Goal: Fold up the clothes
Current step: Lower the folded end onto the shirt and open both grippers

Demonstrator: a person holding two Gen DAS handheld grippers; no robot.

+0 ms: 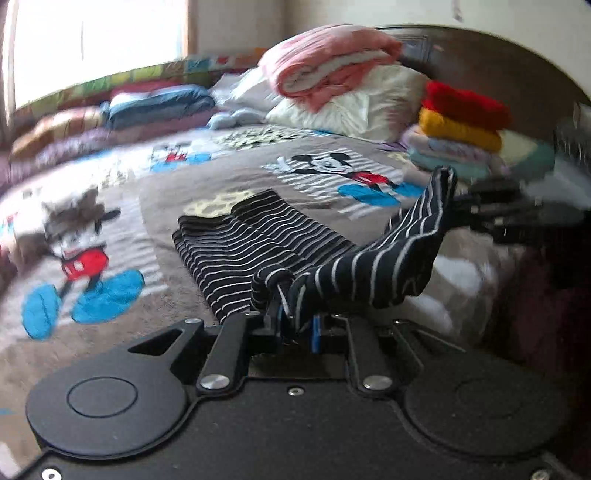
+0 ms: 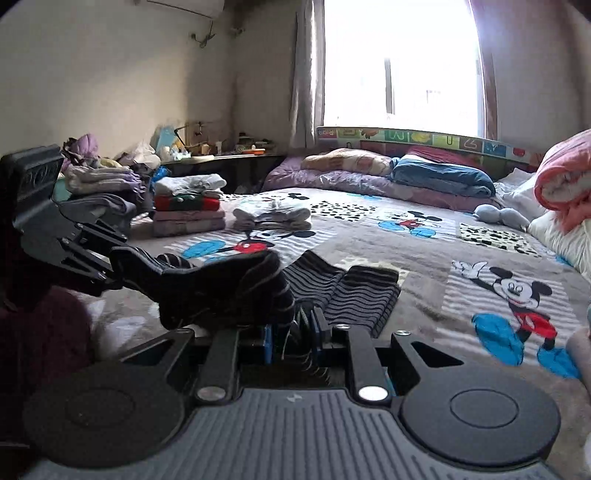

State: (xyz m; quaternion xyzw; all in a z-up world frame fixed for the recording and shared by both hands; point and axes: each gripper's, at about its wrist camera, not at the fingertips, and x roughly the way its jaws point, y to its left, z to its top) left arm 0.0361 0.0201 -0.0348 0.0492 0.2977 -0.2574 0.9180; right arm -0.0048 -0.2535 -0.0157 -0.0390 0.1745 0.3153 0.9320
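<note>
Folding is mid-step: left tool [image 1: 291, 314] and right tool [image 2: 295, 332] each clamp one near corner of the striped garment [image 1: 266, 236], its far half flat on the bed [image 1: 184, 302], likely carried forward next; only the right view shows folded stacks [image 2: 188, 206].

Home bedroom. Big bed [image 2: 424, 236] w/ cartoon-mouse print blanket [image 1: 221, 177], pillows [image 1: 354, 107] + rolled pink quilt [image 1: 332, 62] at dark headboard [image 1: 480, 55]. Folded clothes stacks on bed [image 2: 188, 206], red/yellow knit pile [image 1: 461, 118] near headboard. Curtained window [image 2: 399, 62] behind bed, colourful play mat [image 2: 406, 138] propped under it. Cluttered desk [image 2: 221, 155] by wall, AC unit [image 2: 184, 7] up top. Lived-in, not lab.
</note>
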